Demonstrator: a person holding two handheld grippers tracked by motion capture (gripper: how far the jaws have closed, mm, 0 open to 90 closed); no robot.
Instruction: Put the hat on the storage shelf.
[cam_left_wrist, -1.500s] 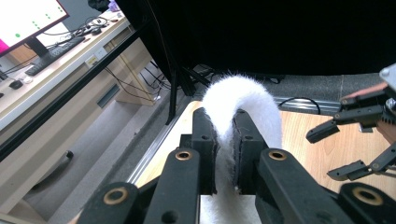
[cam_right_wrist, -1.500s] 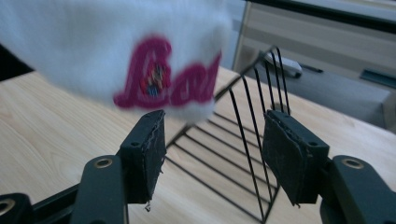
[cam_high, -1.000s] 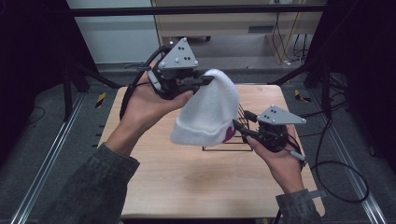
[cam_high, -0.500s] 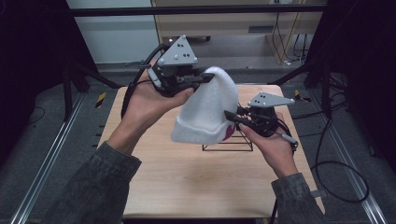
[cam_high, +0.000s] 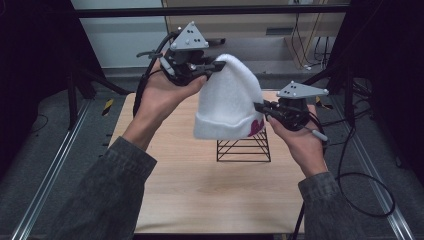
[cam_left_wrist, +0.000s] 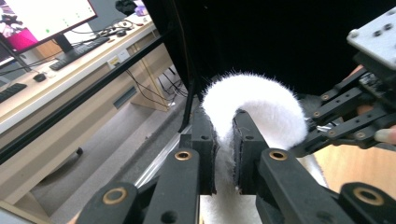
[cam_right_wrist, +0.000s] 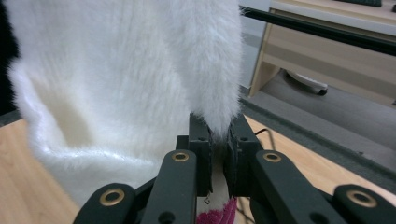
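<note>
The left gripper (cam_high: 216, 66) is clamped on the crown of the white beanie (cam_high: 227, 100), held up above the table (cam_high: 190, 185); at its cuff the right gripper (cam_high: 261, 107) has just closed onto the fabric. The wire stand (cam_high: 243, 147) waits directly beneath, unobstructed; fitting the hat over it likely remains

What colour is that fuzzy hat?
The hat is white, with a magenta patch on the cuff; the high view shows it best.

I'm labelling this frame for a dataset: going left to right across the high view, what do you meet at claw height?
Left claw, shut on the crown of the white beanie → the beanie itself, hanging over the wire stand → right claw, shut on the beanie's cuff edge.
</note>
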